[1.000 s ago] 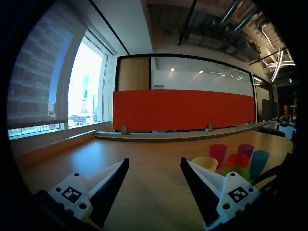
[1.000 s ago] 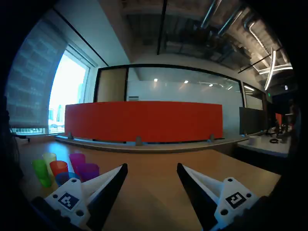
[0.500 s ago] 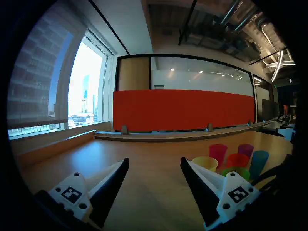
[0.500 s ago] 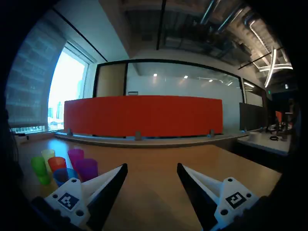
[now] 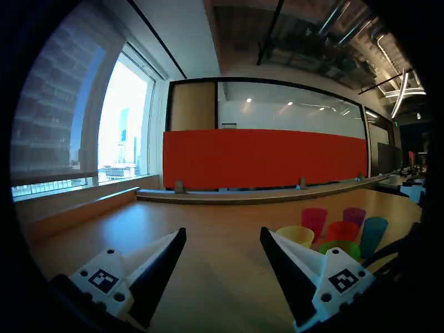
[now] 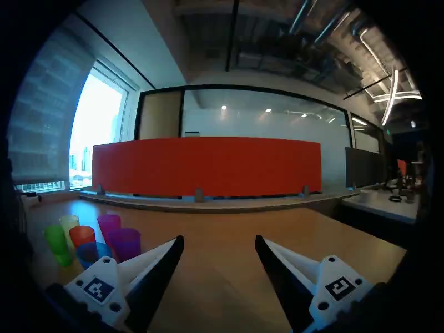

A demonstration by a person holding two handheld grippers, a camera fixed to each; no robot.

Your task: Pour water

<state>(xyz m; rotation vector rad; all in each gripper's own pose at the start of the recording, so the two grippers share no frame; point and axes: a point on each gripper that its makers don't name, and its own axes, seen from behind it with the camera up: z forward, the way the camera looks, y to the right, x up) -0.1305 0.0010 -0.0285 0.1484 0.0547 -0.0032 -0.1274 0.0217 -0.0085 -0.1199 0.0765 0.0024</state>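
Cups [image 5: 333, 233] are a small cluster of coloured plastic ones standing upright on the wooden table [image 5: 222, 288], and neither tool has hold of any.

In the left gripper view, the left gripper [image 5: 222, 232] has its jaws spread wide with only bare tabletop between them. As far as I can see it's gripping nothing. The cluster is at the lower right of that frame, just past the right-hand finger. The yellow cup [image 5: 295, 236] and green cup [image 5: 339, 248] are closest and partly hidden behind the finger. The orange cup [image 5: 342, 230], pink cup [image 5: 314, 220], purple cup [image 5: 354, 216] and blue cup [image 5: 373, 233] stand behind and to the right. I can't tell if any of them has water in it.

It's the same deal in the right gripper view. The right gripper [image 6: 218, 240] is wide open and empty over the table. Here the bunch is at the lower left, right beside the left-hand finger, with the blue one tucked partly behind it and the green one farthest left.

Farther out, a long red divider panel [image 5: 263, 158] runs across the far edge of the table at mid-frame. There's a bright window [image 5: 125, 139] on the left.
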